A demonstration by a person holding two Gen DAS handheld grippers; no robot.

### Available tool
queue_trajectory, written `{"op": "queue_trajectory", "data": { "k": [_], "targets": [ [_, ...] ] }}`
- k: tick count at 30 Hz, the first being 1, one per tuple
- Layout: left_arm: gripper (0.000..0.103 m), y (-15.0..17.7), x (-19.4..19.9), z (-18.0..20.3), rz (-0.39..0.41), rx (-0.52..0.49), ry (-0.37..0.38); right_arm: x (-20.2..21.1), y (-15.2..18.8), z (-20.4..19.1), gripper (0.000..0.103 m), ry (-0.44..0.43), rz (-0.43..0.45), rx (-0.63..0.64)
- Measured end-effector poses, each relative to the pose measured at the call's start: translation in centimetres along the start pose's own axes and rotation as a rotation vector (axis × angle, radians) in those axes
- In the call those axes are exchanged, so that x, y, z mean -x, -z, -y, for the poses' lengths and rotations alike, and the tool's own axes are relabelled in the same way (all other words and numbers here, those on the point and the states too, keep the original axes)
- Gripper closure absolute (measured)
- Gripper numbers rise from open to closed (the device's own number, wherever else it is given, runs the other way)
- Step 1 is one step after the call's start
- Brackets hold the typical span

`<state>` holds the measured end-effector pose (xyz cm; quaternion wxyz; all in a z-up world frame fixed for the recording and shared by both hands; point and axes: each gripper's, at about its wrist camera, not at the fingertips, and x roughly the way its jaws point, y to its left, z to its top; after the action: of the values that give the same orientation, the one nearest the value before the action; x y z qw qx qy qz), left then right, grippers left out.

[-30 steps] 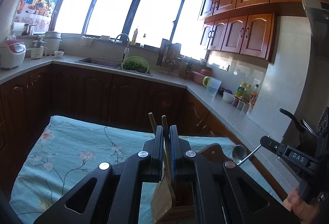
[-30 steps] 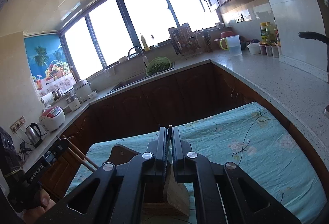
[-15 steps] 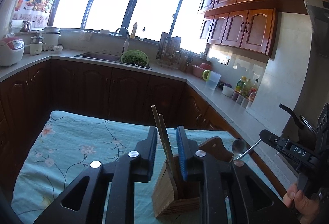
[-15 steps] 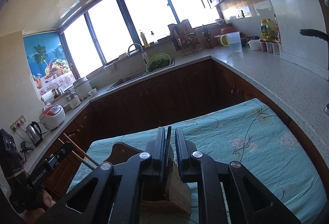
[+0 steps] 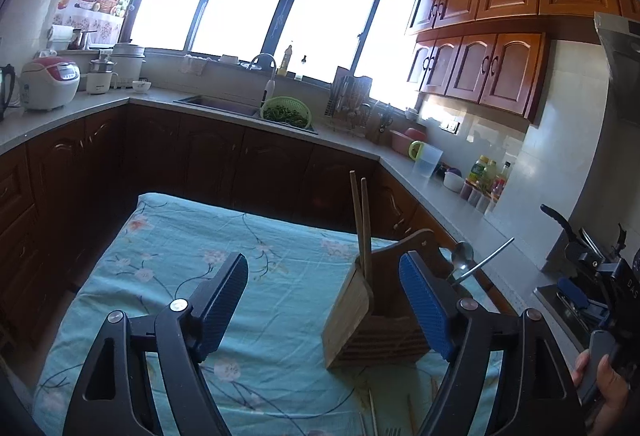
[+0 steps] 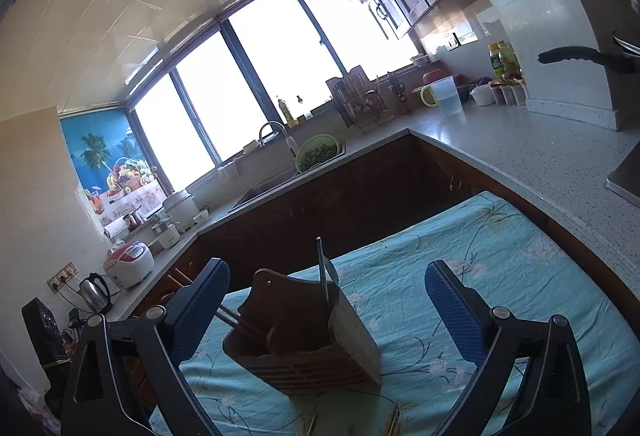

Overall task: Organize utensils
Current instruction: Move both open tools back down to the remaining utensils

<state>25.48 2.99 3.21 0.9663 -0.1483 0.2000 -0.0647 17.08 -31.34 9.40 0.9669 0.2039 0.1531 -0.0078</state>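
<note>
On the table, spread with a turquoise flowered cloth (image 5: 192, 260), stands a wooden utensil holder (image 5: 352, 320) — the one thing both tools are pointed at. The left gripper (image 5: 324, 304) has its jaws opening, blue pads wide apart, and nothing is pressed between them; the holder sits behind the gap, toward the right-hand pad. A pair of wooden chopsticks (image 5: 362, 220) stands in the holder's near compartment, leaning a little and rising well above its rim. A metal spoon (image 5: 464, 256) sticks up at a slant from the far side of the holder, bowl end up.

From the other side, the right gripper (image 6: 328, 306) is likewise opening, its pads clear of everything; the holder (image 6: 320, 340) shows between them without touching either. Here a thin metal handle (image 6: 322, 276) rises upright from one compartment, and the chopsticks (image 6: 232, 318) lean out toward the left pad. A few more utensils lie on the cloth at the very bottom edge, too cut off to tell apart.

At the lower right of the left view a person's hand (image 5: 608, 392) grips the right tool's handle. Beyond the table runs a pale counter (image 6: 520, 140) with a green colander (image 5: 286, 110) at the sink.
</note>
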Motion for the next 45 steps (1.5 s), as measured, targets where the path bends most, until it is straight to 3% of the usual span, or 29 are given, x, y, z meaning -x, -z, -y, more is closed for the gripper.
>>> {"op": "queue_trajectory", "data": {
  "k": [16,29,35,37,39,45],
  "targets": [
    [0.023,4.6,7.3,-2.7,-0.151,0.053,-0.06,5.4,8.3,2.4,0.003,0.095,-0.157,-0.043],
    [0.023,6.7,7.7,-1.7,-0.263,0.044,-0.085,5.2,11.9,2.4,0.004,0.126,-0.245,-0.012],
    [0.023,6.4,7.3,-1.3,-0.277,0.028,-0.093,4.5,12.4,2.3,0.005,0.151,-0.264,0.015],
    [0.023,6.5,6.8,-1.3,-0.289,0.023,-0.095,4.2,12.6,2.3,0.011,0.164,-0.275,0.027],
    [0.024,6.7,6.0,-1.0,-0.308,0.014,-0.1,3.6,12.8,2.3,0.027,0.172,-0.295,0.035],
    [0.028,7.2,3.5,-0.2,-0.384,-0.034,-0.113,0.4,13.7,2.2,0.059,0.187,-0.394,0.075]
  ]
}}
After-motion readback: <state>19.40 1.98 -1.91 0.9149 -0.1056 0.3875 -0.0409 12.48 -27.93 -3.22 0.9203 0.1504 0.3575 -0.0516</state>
